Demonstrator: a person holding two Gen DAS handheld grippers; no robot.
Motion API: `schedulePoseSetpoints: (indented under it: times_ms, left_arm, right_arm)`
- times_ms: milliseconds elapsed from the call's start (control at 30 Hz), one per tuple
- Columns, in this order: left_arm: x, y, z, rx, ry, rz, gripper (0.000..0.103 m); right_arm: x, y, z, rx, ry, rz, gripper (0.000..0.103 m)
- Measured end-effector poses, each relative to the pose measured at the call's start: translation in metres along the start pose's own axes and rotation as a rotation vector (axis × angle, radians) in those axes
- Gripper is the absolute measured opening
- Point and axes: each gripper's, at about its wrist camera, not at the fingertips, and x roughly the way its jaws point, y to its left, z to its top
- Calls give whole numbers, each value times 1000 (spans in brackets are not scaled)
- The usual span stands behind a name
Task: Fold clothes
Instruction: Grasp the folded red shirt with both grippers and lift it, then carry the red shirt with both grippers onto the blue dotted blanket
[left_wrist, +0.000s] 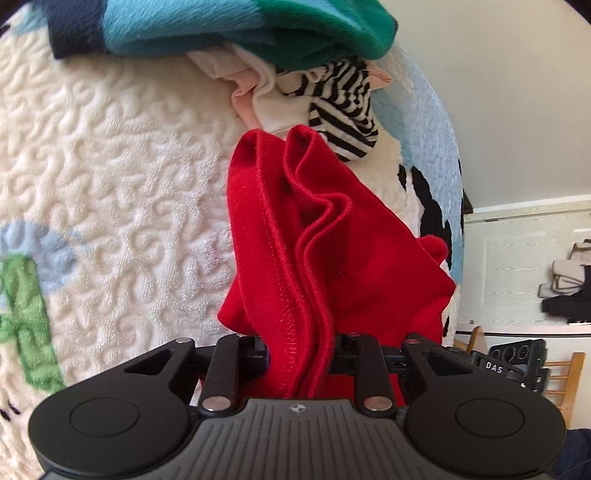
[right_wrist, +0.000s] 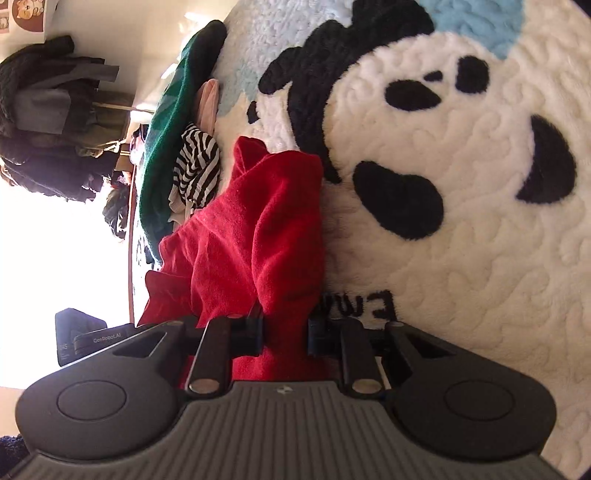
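Early stage of folding: red garment (left_wrist: 306, 236) picked up, bunched and unfolded, no crease or fold yet laid. Left gripper (left_wrist: 300, 350) pinching a gathered hem edge of the red garment, stitched seam running down between the jaws. Right gripper (right_wrist: 285, 328) likewise clamped on another bunch of the same cloth, fabric filling the gap between the jaws. Garment hanging crumpled between both grippers above a plush blanket (left_wrist: 122, 177), cream with a black-and-white cartoon dog pattern and pale blue patches. Still pending: spreading the garment flat, squaring the edges, making the folds. Further unfolded laundry heaped at the far edge of the blanket: a teal and green fleece piece (left_wrist: 236, 29), a black-and-white striped piece (left_wrist: 343, 107), a pale pink and white piece (left_wrist: 251, 88); all apparently awaiting their turn. No finished folded stack in either view. Legible writing: "DAS" on a dark device (left_wrist: 517, 362) at the lower right of the left wrist view; "GenRobot.AI" on the black housing (right_wrist: 99, 338) at the left of the right wrist view; black letters on the blanket just beside the right gripper, partly hidden, not readable with certainty.
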Motion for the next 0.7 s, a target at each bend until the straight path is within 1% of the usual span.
schedulePoseSetpoints:
  times_ms: [67, 200, 300, 367, 467, 533, 633, 700]
  left_arm:
    - [-7, -8, -7, 12, -33, 13, 24]
    - [-29, -18, -34, -16, -81, 21, 23]
    - [-51, -24, -69, -71, -130, 29, 23]
    - [-69, -26, -96, -113, -167, 38, 23]
    - [-106, -28, -154, -199, -243, 70, 23]
    - [-134, -31, -201, -266, -308, 95, 23]
    - [-180, -39, -284, -381, -427, 129, 23]
    - [-207, -51, -348, -473, -516, 148, 24]
  right_arm:
    - [-6, 7, 1, -24, 8, -10, 19]
    - [-20, 23, 4, -71, 42, -26, 19]
    - [-29, 37, 2, -133, 112, -29, 19]
    - [-31, 48, -3, -184, 180, -20, 19]
    - [-27, 71, -15, -253, 298, -10, 19]
    - [-22, 92, -31, -320, 388, 6, 19]
    - [-17, 126, -62, -426, 523, 41, 19]
    - [-17, 154, -96, -507, 628, 81, 19]
